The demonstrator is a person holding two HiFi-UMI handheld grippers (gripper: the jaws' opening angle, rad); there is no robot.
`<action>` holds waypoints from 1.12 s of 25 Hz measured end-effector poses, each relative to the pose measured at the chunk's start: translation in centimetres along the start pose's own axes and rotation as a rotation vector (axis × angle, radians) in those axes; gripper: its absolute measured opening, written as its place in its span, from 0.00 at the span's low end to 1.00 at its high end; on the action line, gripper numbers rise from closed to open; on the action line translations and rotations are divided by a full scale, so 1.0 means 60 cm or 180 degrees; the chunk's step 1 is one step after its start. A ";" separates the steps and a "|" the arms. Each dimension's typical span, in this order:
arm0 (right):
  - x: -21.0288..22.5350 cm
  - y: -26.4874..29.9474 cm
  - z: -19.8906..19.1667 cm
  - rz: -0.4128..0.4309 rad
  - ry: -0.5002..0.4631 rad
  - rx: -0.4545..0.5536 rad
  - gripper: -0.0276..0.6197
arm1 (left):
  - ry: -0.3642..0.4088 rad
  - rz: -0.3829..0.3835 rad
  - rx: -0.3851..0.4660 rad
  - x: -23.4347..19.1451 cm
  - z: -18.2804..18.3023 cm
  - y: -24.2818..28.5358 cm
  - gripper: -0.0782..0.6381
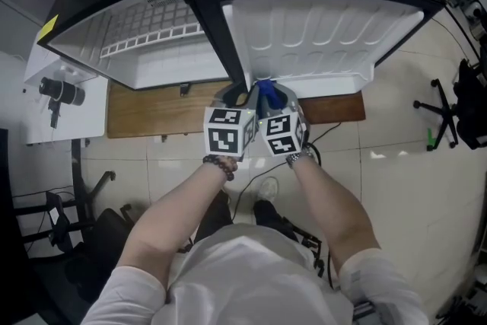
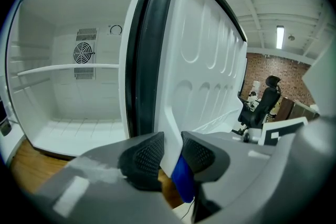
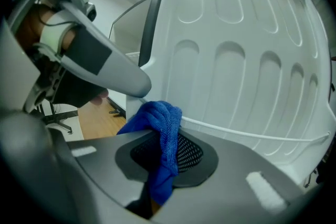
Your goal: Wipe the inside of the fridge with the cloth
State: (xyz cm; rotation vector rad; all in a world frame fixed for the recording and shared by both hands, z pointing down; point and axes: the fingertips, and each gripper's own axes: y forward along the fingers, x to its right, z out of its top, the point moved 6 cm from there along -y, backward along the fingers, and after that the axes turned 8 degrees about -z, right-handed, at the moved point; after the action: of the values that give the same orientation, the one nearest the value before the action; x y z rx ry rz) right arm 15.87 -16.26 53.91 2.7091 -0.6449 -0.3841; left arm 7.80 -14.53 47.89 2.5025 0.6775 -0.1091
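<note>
Overhead, the left gripper (image 1: 237,97) and right gripper (image 1: 278,99) meet at the lower edge of the fridge door (image 1: 319,34). Left gripper view: its jaws clamp that door's white lip, likely steadying it; the fridge (image 2: 52,128) behind the door holds only a bare shelf (image 2: 68,67). Right gripper view: its jaws pinch the blue cloth (image 3: 160,123) just before the door's bare liner

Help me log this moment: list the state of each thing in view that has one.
fridge: open, one shelf in place inside.
fridge door: swung open, lower edge gripped.
left gripper: fingers shut on the fridge door's edge.
right gripper: fingers shut on the cloth.
cloth: bunched, held beside the door, not yet inside the fridge.
</note>
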 end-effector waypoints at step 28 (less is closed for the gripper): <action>0.174 -0.020 -0.063 -0.0762 0.0170 -0.0405 0.12 | -0.0092 0.0088 0.0087 0.001 -0.003 -0.003 0.25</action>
State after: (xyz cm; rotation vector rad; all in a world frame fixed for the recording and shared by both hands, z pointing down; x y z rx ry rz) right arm 26.58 -19.24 54.97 2.6694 -0.2715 -0.3943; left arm 7.75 -14.26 47.94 2.5305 0.6336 -0.1450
